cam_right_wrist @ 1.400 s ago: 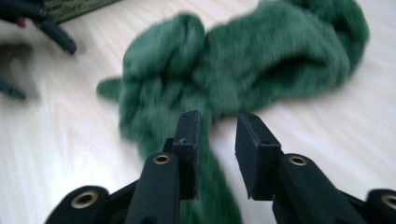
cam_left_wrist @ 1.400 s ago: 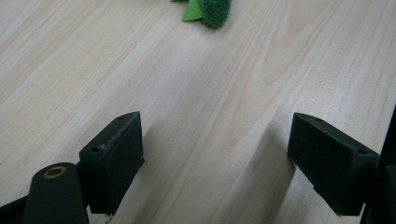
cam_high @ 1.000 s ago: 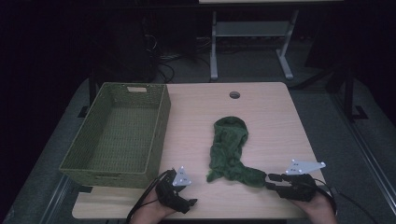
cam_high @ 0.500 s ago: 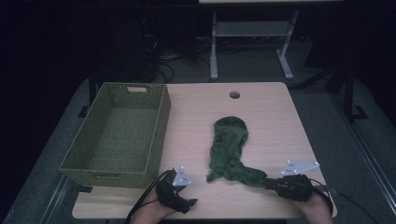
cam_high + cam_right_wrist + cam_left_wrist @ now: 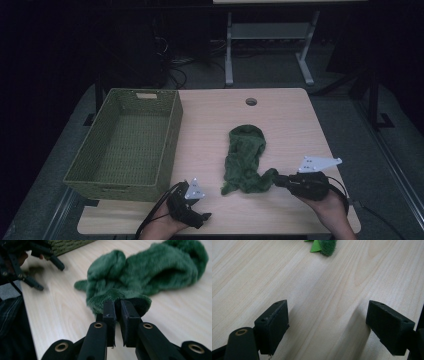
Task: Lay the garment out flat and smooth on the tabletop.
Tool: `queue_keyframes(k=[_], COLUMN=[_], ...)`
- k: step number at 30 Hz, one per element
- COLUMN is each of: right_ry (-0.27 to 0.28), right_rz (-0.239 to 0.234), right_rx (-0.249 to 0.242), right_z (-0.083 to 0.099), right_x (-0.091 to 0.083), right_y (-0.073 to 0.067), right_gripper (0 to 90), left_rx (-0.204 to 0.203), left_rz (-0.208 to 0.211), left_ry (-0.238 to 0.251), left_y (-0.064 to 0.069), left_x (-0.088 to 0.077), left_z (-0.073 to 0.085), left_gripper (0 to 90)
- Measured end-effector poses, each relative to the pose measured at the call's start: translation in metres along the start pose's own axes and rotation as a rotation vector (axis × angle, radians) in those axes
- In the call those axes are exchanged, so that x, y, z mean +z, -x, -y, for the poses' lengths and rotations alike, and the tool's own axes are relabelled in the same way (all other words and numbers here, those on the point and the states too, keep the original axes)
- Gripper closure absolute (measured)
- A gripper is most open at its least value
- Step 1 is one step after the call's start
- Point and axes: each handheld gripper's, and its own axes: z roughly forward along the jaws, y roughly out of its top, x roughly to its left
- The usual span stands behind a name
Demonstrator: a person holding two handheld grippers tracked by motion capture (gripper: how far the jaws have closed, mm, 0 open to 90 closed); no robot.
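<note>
Now right gripper [image 5: 118,305] jaws just closed, pinching green cloth [image 5: 150,270] edge; left gripper [image 5: 329,322] jaws wide, cloth well ahead.

On the pale wooden table [image 5: 210,135] lies one fuzzy dark-green cloth [image 5: 245,157]. One olive-green woven rectangular basket [image 5: 125,140] stands there too. There are two black two-jaw grippers: the left gripper [image 5: 202,217] and the right gripper [image 5: 277,180]. One small round hole [image 5: 251,101] pierces the tabletop.
</note>
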Motion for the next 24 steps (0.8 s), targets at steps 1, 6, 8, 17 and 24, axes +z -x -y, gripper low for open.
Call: queue_keyframes(k=[1, 6, 8, 17, 24], right_ry=[0.004, -0.016, -0.017, -0.080, -0.031], right_rz=[0.002, 0.028, 0.044, 0.104, 0.157], right_rx=[-0.008, -0.018, -0.010, -0.018, -0.016], right_z=[-0.004, -0.021, -0.028, -0.042, -0.048], right_x=[0.003, 0.026, 0.036, 0.082, 0.086], right_y=[0.000, 0.008, 0.012, 0.020, 0.025], right_gripper=[83.1, 83.2, 83.1, 78.1, 68.3], left_rx=[0.005, 0.009, 0.006, 0.005, 0.011], left_rz=[0.001, 0.001, 0.002, 0.004, 0.002], left_ry=[-0.004, 0.000, -0.001, 0.001, -0.004], left_y=[0.000, -0.001, -0.001, 0.000, -0.001], left_x=[0.000, 0.000, 0.000, 0.000, -0.001], left_z=[0.000, 0.000, 0.000, 0.001, 0.000], left_gripper=[17.7, 17.6, 17.7, 17.7, 17.6])
